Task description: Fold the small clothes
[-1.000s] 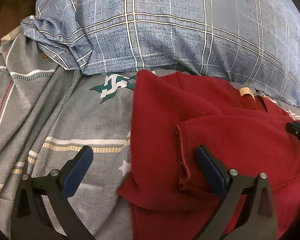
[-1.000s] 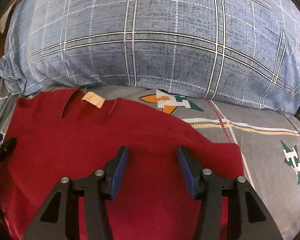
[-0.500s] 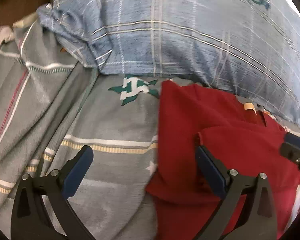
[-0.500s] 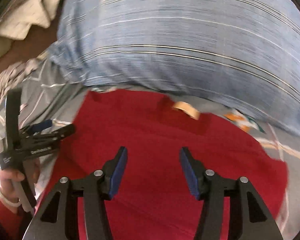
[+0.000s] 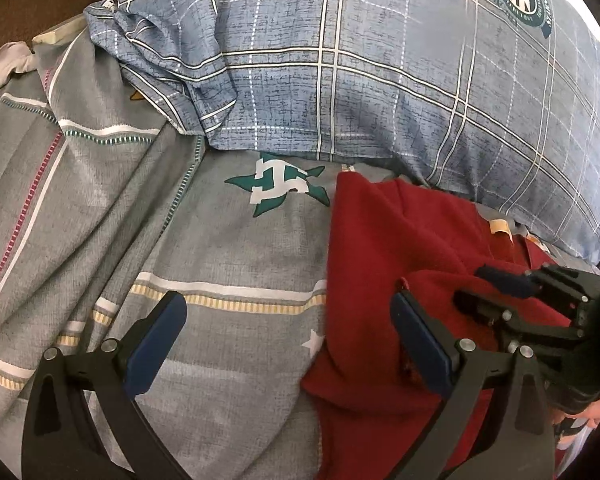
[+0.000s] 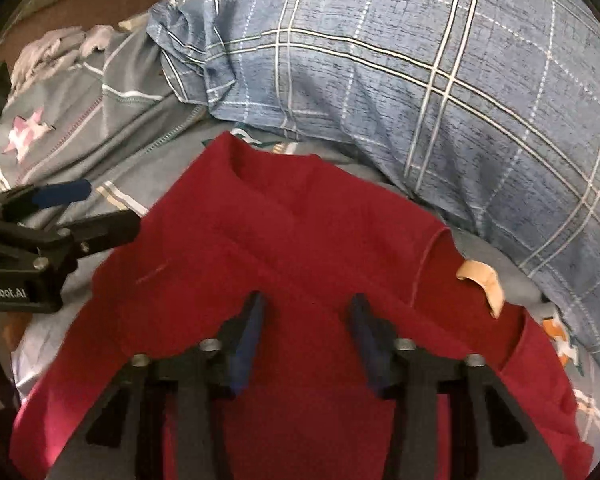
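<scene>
A small dark red shirt (image 5: 396, 240) lies on the grey patterned bedsheet (image 5: 228, 248), with one side folded over its middle. It also shows in the right wrist view (image 6: 300, 248), with a tan neck label (image 6: 484, 280). My left gripper (image 5: 288, 332) is open and empty at the shirt's left edge, one finger over the sheet, one over the red cloth. My right gripper (image 6: 304, 336) is open and empty just above the folded shirt. It also shows at the right of the left wrist view (image 5: 516, 296).
A large blue plaid pillow (image 5: 380, 60) lies just behind the shirt, also in the right wrist view (image 6: 420, 60). The bedsheet bunches in folds at the left (image 5: 60, 184). Pale crumpled cloth (image 6: 56, 48) lies at the bed's far left edge.
My right gripper has swung left over the shirt, close beside the left gripper. My left gripper has shifted left, so more bedsheet shows. Both stay open.
</scene>
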Demonstrator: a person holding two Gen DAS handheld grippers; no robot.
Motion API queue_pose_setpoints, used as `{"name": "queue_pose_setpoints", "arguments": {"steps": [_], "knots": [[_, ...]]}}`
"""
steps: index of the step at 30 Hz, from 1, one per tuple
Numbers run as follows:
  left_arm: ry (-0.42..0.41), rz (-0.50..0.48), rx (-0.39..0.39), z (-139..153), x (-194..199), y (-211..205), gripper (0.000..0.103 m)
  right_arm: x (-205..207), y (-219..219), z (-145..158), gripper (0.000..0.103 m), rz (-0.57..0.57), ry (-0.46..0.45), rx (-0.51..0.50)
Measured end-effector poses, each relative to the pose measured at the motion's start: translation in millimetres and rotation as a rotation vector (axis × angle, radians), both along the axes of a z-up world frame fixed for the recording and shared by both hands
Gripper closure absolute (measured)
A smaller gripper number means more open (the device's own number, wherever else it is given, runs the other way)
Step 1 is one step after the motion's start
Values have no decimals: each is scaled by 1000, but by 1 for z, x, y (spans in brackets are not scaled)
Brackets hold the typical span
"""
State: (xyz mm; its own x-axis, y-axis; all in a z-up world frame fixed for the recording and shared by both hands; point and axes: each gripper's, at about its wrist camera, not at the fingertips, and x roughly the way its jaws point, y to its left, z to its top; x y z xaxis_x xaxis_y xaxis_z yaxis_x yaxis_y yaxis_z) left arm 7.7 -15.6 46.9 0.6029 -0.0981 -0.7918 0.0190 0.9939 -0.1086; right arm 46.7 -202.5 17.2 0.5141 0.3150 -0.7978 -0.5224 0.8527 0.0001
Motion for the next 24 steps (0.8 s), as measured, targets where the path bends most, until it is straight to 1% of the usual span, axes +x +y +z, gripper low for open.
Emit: {"name": "queue_pose_setpoints", "arguments": {"steps": [1, 4, 5, 6, 8, 10, 11, 12, 13, 14, 16, 17, 19, 21, 23, 24], "knots": [[0, -2, 1, 0, 0, 0, 1, 0, 0, 1, 89, -1, 5, 11], [-5, -1, 6, 1, -1, 2, 1, -4, 3, 10, 99, -11, -40, -19], [-9, 4, 3, 2, -1, 3, 1, -4, 2, 14, 99, -24, -64, -20], [-10, 6, 0, 2, -1, 3, 1, -2, -1, 16, 103, -57, -73, -19], [1, 6, -3, 0, 1, 3, 1, 7, -4, 12, 103, -134, -74, -42], [11, 0, 8, -2, 2, 1, 1, 16, -8, 4, 103, -156, -17, 6], [15, -3, 18, -3, 2, 0, 1, 18, -9, 1, 102, -164, 15, 33], [17, -3, 24, -3, 3, 0, 1, 16, -12, 2, 96, -175, 25, 71], [18, -2, 25, -3, 3, 0, 1, 13, -15, 6, 94, -177, 21, 111], [21, 3, 28, -4, 3, 0, 1, 12, -16, 9, 90, -175, 14, 130], [34, 11, 47, -6, 4, -1, 1, 9, -18, 18, 50, -153, -5, 185], [43, 7, 64, -8, 4, -3, 1, 10, -17, 21, 46, -140, -14, 202], [54, 2, 90, -11, 4, -3, 1, 16, -4, 23, 46, -97, -15, 191], [60, 3, 97, -12, 5, -2, 1, 25, 16, 14, 48, -40, 7, 133], [73, 11, 93, -15, 8, 0, 1, 31, 30, 1, 53, -30, 14, 41], [77, 11, 90, -16, 9, 0, 1, 34, 36, -5, 64, -43, 7, -3]]}}
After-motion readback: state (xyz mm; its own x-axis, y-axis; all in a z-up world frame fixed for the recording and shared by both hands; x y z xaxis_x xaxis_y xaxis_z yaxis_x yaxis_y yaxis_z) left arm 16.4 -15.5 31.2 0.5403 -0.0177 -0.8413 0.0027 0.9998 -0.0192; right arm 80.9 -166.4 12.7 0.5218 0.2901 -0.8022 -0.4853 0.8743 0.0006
